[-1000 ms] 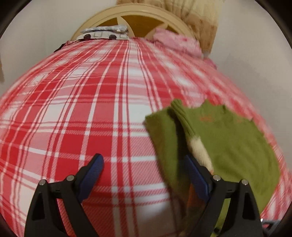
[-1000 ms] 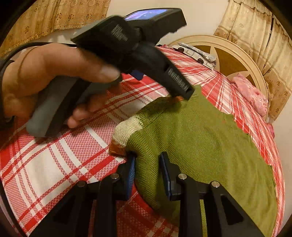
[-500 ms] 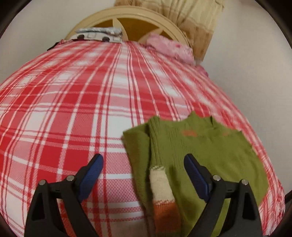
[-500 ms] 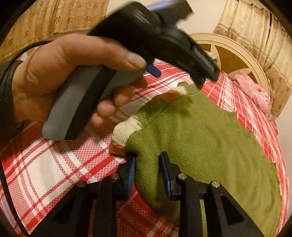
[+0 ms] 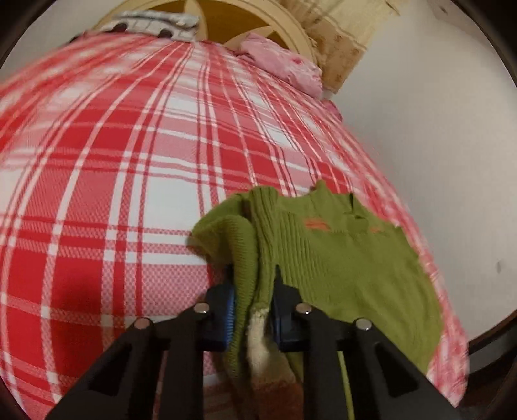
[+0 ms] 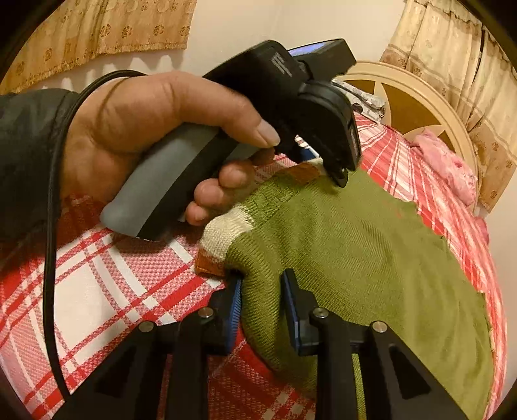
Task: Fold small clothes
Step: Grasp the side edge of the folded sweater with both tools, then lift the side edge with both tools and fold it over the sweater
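Note:
A small green knit sweater with cream and orange cuffs lies on the red plaid bedspread. My left gripper is shut on the sweater's folded sleeve edge, with the cream cuff hanging between the jaws. In the right wrist view the sweater spreads ahead, and my right gripper is shut on its near green edge beside a cream and orange cuff. The left gripper shows there too, held by a hand and pressed on the sweater's far edge.
A pink garment lies near the round cream headboard. A patterned pillow sits at the bed's head. A white wall runs along the right of the bed. Curtains hang behind.
My left gripper, open half a second ago, has moved onto the sweater's folded sleeve and shut on it. My right gripper has stayed shut on the near edge.

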Available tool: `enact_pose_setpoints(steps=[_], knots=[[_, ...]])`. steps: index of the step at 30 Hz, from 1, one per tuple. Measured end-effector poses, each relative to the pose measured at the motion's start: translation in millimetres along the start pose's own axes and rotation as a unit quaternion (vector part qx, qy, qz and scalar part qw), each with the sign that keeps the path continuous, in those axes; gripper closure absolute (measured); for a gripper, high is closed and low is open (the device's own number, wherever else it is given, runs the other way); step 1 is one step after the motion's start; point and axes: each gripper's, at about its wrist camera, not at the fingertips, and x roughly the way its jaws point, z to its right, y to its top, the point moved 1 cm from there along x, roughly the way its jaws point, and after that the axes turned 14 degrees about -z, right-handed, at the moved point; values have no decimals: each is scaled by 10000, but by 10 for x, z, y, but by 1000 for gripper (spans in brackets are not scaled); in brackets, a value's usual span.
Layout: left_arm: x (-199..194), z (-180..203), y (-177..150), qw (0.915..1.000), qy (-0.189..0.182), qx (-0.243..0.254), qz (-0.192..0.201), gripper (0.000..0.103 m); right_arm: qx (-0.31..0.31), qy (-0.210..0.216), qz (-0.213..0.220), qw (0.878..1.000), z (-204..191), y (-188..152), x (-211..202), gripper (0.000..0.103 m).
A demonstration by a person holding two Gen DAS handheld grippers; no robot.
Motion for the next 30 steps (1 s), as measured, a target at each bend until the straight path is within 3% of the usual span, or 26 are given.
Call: enact_pose_setpoints(steps=[3, 9, 16, 30], knots=[[-41, -49, 4, 9996, -230, -169, 45, 86, 144, 140, 191, 9996, 79, -12, -111, 88], [-151, -49, -8, 9974, -621, -329, 182, 87, 318, 178, 427, 9984, 198, -68, -274, 90], [-276, 180, 51, 9982, -478, -76, 353, 87, 756, 117, 666, 9948, 526, -119, -459, 91], [-359, 905, 270, 9949, -692, 403, 619, 88, 1447, 102, 1069, 9836, 1123, -387, -842, 92]])
